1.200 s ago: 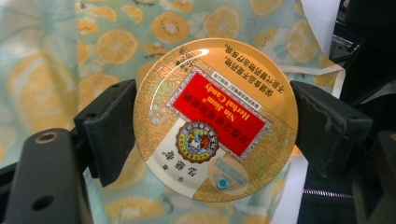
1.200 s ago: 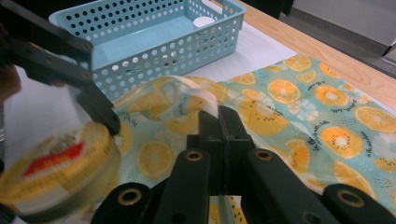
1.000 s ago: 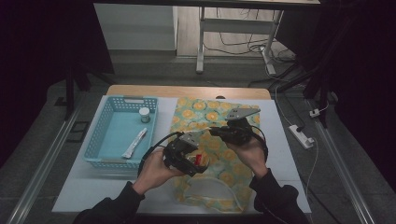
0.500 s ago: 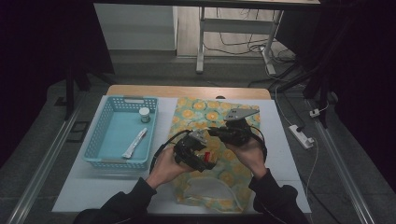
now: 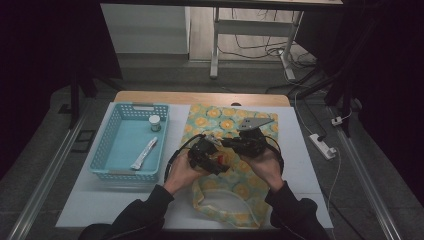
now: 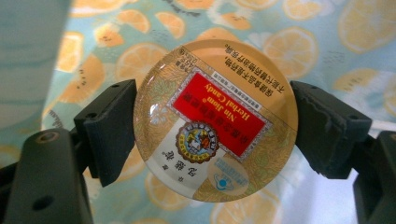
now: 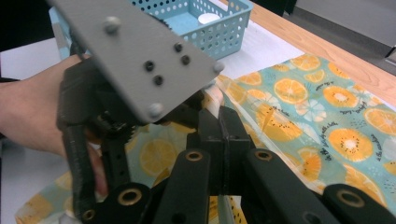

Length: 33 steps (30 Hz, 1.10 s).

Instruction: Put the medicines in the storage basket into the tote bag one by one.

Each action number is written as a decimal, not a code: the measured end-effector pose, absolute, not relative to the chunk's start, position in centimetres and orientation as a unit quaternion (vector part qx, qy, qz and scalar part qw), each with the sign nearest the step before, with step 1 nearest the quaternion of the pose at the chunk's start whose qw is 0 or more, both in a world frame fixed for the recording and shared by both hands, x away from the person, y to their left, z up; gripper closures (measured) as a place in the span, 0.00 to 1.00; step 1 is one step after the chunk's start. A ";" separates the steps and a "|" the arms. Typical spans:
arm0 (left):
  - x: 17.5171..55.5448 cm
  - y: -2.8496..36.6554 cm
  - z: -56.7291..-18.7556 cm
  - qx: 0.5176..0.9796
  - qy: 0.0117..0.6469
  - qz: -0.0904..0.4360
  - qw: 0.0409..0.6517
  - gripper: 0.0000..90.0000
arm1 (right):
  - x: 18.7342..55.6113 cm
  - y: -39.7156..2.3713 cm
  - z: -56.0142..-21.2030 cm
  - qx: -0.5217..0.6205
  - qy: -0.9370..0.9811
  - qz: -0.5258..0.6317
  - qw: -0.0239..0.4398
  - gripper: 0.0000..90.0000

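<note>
A: The left tongs (image 6: 215,119), clamped on the round candy tin (image 6: 215,120), have moved from beside the basket (image 5: 129,142) toward the right tongs (image 7: 223,140), over the orange-print bag (image 5: 227,165).

B: So bagging comes next, I'd guess. The right tongs are closed; whether they pinch the bag's edge is hidden behind the left tongs.

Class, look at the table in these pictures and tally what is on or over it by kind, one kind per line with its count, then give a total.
Grippers: 2, left gripper and right gripper
Candy tin: 1
Orange-print cloth bag: 1
Blue basket: 1
Small white jar: 1
White tube: 1
Total: 7
</note>
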<state>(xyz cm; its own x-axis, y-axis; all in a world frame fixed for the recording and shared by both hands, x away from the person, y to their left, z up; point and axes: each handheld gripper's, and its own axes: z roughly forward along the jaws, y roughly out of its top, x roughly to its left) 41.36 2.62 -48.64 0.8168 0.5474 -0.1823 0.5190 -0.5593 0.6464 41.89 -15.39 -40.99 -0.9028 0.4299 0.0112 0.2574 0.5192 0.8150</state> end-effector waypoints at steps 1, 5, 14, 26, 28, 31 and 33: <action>41.5 2.6 -48.8 0.883 0.305 0.023 0.356 0.23 | 41.9 -15.4 -41.1 0.198 0.867 0.448 0.097 1.00; 42.2 2.5 -49.3 0.882 0.315 0.029 0.349 0.23 | 42.0 -15.3 -41.3 0.199 0.869 0.443 0.099 1.00; 43.3 2.5 -50.6 0.879 0.327 0.043 0.344 0.23 | 42.5 -15.4 -42.0 0.207 0.871 0.435 0.099 1.00; 44.1 2.5 -51.6 0.880 0.334 0.052 0.334 0.23 | 42.9 -15.6 -42.5 0.216 0.871 0.430 0.099 1.00; 44.2 2.5 -51.8 0.879 0.338 0.054 0.333 0.22 | 43.0 -15.6 -42.6 0.216 0.872 0.429 0.099 1.00; 44.4 2.6 -52.0 0.875 0.345 0.056 0.336 0.22 | 43.1 -15.6 -42.8 0.217 0.872 0.427 0.098 1.00; 44.5 2.8 -52.1 0.877 0.343 0.062 0.331 0.22 | 43.1 -15.6 -42.8 0.217 0.873 0.426 0.097 1.00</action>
<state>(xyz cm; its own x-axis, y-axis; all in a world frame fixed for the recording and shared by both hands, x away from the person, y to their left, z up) 44.47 2.75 -52.09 0.7571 0.6426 -0.1182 0.5602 -0.5454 0.6234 43.12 -15.61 -42.82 -0.8865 0.4625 0.0157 0.2966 0.5417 0.7865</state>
